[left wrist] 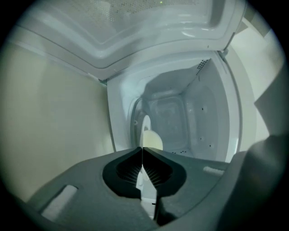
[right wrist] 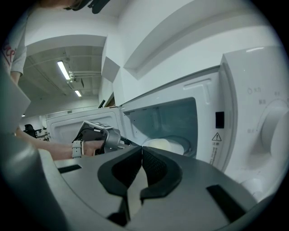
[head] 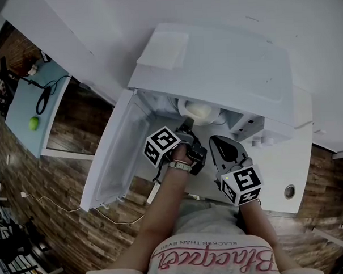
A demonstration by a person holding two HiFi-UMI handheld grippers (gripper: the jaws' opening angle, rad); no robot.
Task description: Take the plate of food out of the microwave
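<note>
Inside the open microwave (head: 213, 63), one white plate (head: 183, 109) with one pale heap of food (head: 202, 111) on it. Pinched at its near rim by the left gripper (head: 186, 126), jaws pressed together on that thin edge. Just beside it, outside the opening, the right gripper (head: 216, 142), jaws pressed together on nothing.

Only in the head view: both grippers at once, the door (head: 113, 164) swung wide to the left, and a flat white sheet (head: 165, 48) on top of the microwave. Only in the left gripper view: the plate seen edge-on, its rim going straight in between the jaws, and tiny holes (left wrist: 202, 108) in the inside wall. Only in the right gripper view: a round dial (right wrist: 276, 122) and a little warning triangle (right wrist: 217, 136) on the front panel, plus the hand (right wrist: 92, 146) round the left gripper.

Counted: one microwave, one plate, two grippers, two marker cubes (head: 161, 145), two long ceiling lights (right wrist: 63, 71), one green ball (head: 33, 123).

Under the microwave, a white counter (head: 275, 169). Lower down, a floor of brown wooden boards (head: 25, 168). Off to the left, a pale blue table (head: 22, 106) with the ball and a black cable (head: 44, 99) on it. White walls close by, a big bright room behind.
</note>
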